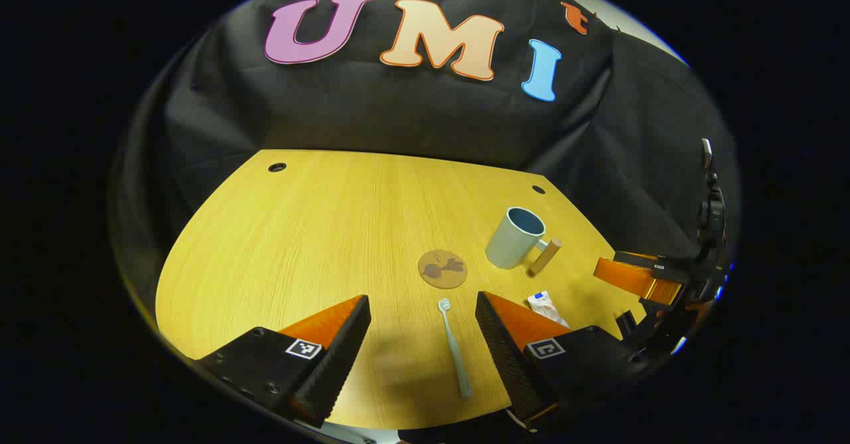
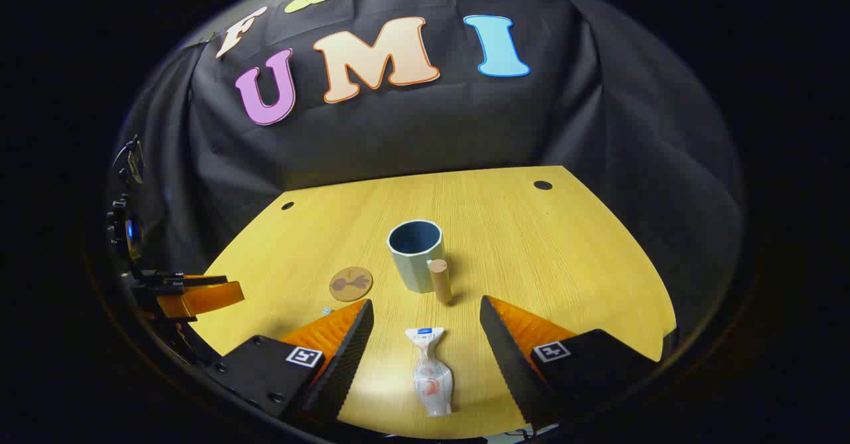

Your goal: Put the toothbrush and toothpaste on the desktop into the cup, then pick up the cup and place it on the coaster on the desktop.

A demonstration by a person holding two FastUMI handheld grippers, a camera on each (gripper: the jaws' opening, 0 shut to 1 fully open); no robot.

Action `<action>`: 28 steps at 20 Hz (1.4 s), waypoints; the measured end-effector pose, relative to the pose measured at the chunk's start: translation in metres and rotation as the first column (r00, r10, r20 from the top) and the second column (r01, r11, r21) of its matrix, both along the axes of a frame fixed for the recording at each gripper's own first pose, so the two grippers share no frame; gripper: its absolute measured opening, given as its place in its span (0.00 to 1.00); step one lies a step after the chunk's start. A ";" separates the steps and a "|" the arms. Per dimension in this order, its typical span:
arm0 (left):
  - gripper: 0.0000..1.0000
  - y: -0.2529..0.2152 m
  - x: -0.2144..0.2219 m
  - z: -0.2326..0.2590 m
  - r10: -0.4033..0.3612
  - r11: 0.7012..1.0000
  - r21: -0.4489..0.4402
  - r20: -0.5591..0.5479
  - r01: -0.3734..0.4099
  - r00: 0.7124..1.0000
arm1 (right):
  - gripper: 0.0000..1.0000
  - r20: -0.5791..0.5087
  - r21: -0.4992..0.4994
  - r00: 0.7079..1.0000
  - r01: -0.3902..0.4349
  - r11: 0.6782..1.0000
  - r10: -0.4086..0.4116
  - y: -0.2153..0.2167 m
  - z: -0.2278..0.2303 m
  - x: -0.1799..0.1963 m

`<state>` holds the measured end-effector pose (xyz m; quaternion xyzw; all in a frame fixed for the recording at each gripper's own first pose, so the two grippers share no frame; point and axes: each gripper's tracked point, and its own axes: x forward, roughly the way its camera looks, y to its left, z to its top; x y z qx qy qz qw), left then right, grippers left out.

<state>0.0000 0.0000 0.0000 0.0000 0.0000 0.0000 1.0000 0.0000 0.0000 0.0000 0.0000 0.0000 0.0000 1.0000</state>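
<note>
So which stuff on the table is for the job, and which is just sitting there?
For the job:
- toothbrush, lying flat
- toothpaste, lying flat
- cup, upright and empty
- coaster, bare
- left tool and right tool, both open

Just there:
- wooden desktop
- its two small dark holes
- black cloth wall

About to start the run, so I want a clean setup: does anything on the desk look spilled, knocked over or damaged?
Nothing stands out. The cup stands upright and empty, the coaster lies flat beside it, and the toothbrush and toothpaste lie on the desktop; the tube is squeezed at the neck.
</note>
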 end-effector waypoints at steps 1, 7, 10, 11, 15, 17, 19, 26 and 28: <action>0.95 0.000 0.000 0.000 0.000 1.000 0.000 -0.002 0.000 1.000 | 0.96 -0.003 -0.005 1.000 -0.004 1.000 0.004 0.001 0.001 0.001; 0.95 0.000 -0.003 0.001 0.003 1.000 0.012 -0.003 -0.003 1.000 | 0.99 -0.038 -0.044 0.999 -0.015 0.999 0.013 -0.001 -0.008 0.000; 0.95 0.000 -0.001 -0.004 0.011 1.000 0.005 -0.021 -0.010 1.000 | 0.99 -0.039 -0.048 0.999 -0.011 0.999 0.009 -0.002 -0.009 0.000; 0.95 0.001 -0.001 -0.004 0.007 1.000 0.001 -0.028 -0.007 1.000 | 0.99 -0.043 -0.049 0.999 -0.008 0.999 0.006 -0.002 -0.010 -0.001; 0.95 0.000 -0.003 -0.004 -0.001 1.000 0.010 -0.040 0.001 0.999 | 0.96 -0.061 -0.056 0.998 -0.004 0.998 0.001 -0.004 -0.016 -0.005; 0.95 -0.001 -0.003 -0.006 -0.006 1.000 0.024 -0.047 0.007 0.999 | 0.96 -0.071 -0.071 0.997 -0.002 0.998 -0.003 -0.006 -0.020 -0.006; 0.95 -0.001 -0.005 -0.006 -0.007 0.999 0.035 -0.055 0.009 0.998 | 0.99 -0.094 -0.101 0.996 -0.001 0.995 -0.009 -0.007 -0.027 -0.005; 0.96 0.006 -0.008 -0.019 0.012 0.999 0.043 -0.096 -0.008 0.995 | 0.96 -0.253 -0.176 0.967 -0.036 0.984 -0.010 -0.002 -0.066 0.008; 0.95 0.012 -0.013 -0.025 0.022 0.999 0.026 -0.108 -0.019 0.994 | 0.95 -0.307 -0.192 0.951 -0.042 0.980 -0.020 -0.004 -0.076 0.012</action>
